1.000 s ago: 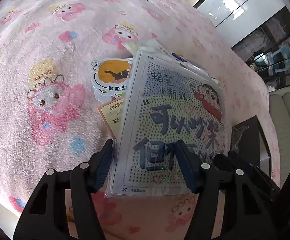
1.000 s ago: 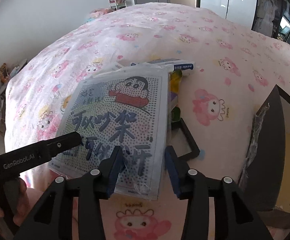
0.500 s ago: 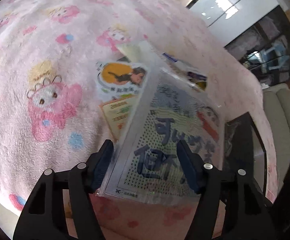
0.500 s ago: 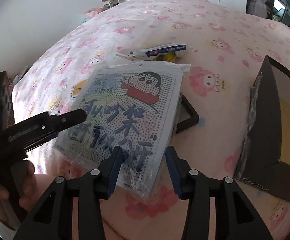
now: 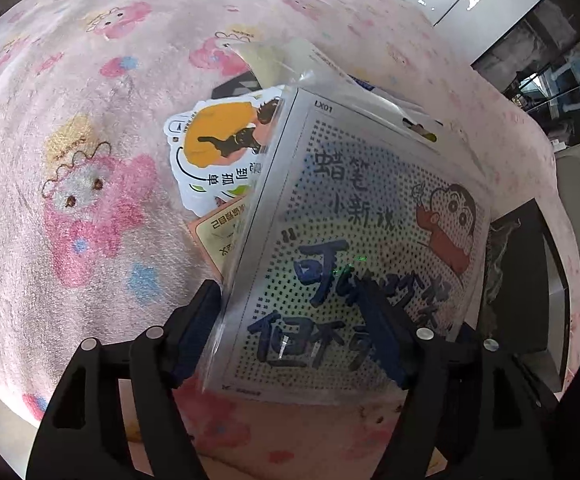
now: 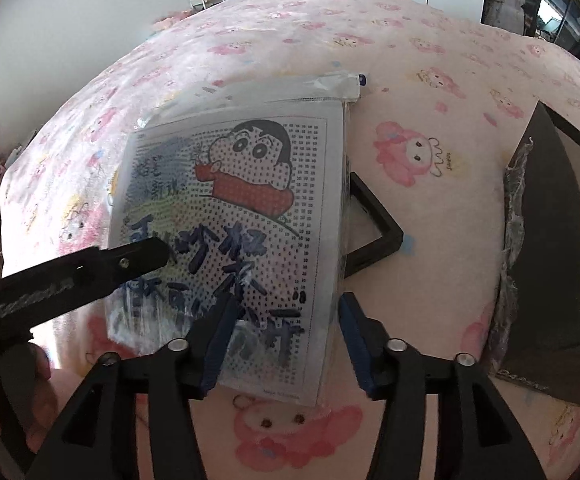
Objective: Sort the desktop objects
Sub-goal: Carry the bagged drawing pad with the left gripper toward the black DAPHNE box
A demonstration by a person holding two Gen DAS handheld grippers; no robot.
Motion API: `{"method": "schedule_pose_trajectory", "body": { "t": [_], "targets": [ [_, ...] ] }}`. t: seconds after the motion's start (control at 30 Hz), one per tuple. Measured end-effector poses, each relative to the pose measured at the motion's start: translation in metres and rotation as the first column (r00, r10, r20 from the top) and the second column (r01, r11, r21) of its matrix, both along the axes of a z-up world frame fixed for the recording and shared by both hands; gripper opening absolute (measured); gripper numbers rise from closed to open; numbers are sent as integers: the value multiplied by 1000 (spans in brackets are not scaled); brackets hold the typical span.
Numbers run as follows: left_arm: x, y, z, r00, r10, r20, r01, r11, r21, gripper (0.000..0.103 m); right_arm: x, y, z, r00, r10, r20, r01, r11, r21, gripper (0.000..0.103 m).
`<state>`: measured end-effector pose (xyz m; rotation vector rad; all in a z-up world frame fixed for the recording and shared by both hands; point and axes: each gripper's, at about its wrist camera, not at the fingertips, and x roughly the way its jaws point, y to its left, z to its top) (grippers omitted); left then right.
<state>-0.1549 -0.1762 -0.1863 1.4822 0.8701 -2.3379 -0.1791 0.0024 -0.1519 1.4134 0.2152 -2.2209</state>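
Note:
A plastic-wrapped cartoon dot-pattern sheet [image 5: 350, 220] [image 6: 241, 208] hangs tilted above the pink blanket. My left gripper [image 5: 290, 292] grips its lower left part, with one finger under the sheet and the other over it. In the right wrist view that upper finger [image 6: 141, 256] lies across the print. My right gripper [image 6: 286, 300] straddles the sheet's lower right corner with its fingers apart; the left finger is over the print and the right one is beside the edge. An orange cartoon sticker [image 5: 217, 148] and an orange card [image 5: 217, 232] lie partly under the sheet.
A flat black frame [image 6: 386, 236] lies just right of the sheet. A large black box [image 6: 550, 260] with crinkled wrap stands at the right. A white and blue packet [image 5: 364, 85] peeks out behind the sheet. A hand [image 6: 29, 380] holds the left gripper. The pink blanket [image 5: 89, 80] covers the table.
The sheet has tipped back up towards the left camera and turned more upright in the right view, showing more of the black frame. The finger gaps look unchanged.

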Motion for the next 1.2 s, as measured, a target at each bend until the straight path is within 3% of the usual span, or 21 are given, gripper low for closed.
{"method": "schedule_pose_trajectory", "body": {
  "t": [0.13, 0.3, 0.47, 0.57, 0.67, 0.77, 0.87, 0.97, 1.2],
  "targets": [
    [-4, 1, 3, 1000, -22, -6, 21, 1000, -19, 73, 4, 3, 5, 1000, -10, -7, 10, 1000, -19, 52],
    [-9, 3, 1, 995, -104, -8, 104, 993, 60, 75, 15, 20, 21, 999, -37, -24, 37, 999, -31, 51],
    [-18, 19, 2, 967, -254, -35, 256, 955, 151, 75, 28, 59, 34, 995, -92, -26, 91, 996, -22, 51],
    [-27, 25, -4, 954, -300, -20, 298, 937, 182, 75, 34, 84, 22, 993, -112, 47, 114, 993, -28, 51],
    [-8, 34, 2, 956, -292, -12, 291, 945, 153, 75, 39, 95, 8, 989, -115, 95, 118, 992, -34, 51],
    [0, 35, 5, 963, -270, -5, 269, 957, 113, 74, 43, 101, 0, 988, -122, 90, 126, 992, -33, 51],
    [42, 46, 1, 962, -272, 8, 271, 959, 78, 72, 38, 106, 0, 987, -143, 67, 148, 987, -67, 51],
    [33, 56, -14, 948, -317, 20, 312, 941, 129, 69, 27, 109, -9, 987, -151, 62, 157, 982, -108, 51],
    [32, 73, -13, 937, -347, 40, 345, 938, 41, 69, 21, 113, -29, 988, -121, 100, 139, 972, -189, 50]
  ]
}}
